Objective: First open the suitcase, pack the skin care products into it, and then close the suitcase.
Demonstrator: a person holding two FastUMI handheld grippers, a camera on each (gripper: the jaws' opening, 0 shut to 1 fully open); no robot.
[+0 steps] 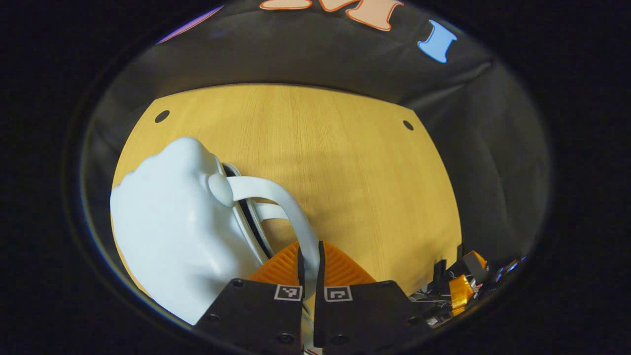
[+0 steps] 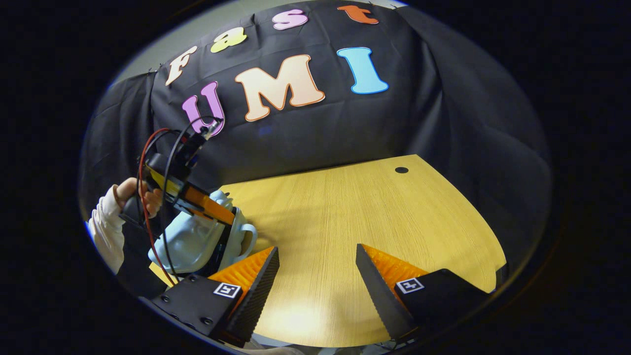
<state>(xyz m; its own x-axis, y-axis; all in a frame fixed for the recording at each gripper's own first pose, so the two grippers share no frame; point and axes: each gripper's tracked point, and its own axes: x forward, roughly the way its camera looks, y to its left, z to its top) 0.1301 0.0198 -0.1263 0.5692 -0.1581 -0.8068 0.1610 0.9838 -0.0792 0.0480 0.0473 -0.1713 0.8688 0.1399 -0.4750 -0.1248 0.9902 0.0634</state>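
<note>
suitcase (image 1: 177, 231): pale blue, standing on the tabletop (image 1: 345, 172) at its left side; long axis hard to tell
handle (image 1: 286, 202): white strap, arcs from the case's side toward the left gripper
left gripper (image 1: 310, 261): nearly closed, both fingers pinching the handle
right gripper (image 2: 318, 276): spread wide, holds nothing, over bare tabletop, suitcase off to its left
hand (image 2: 133, 195): grips the left gripper's body beside the case
</note>
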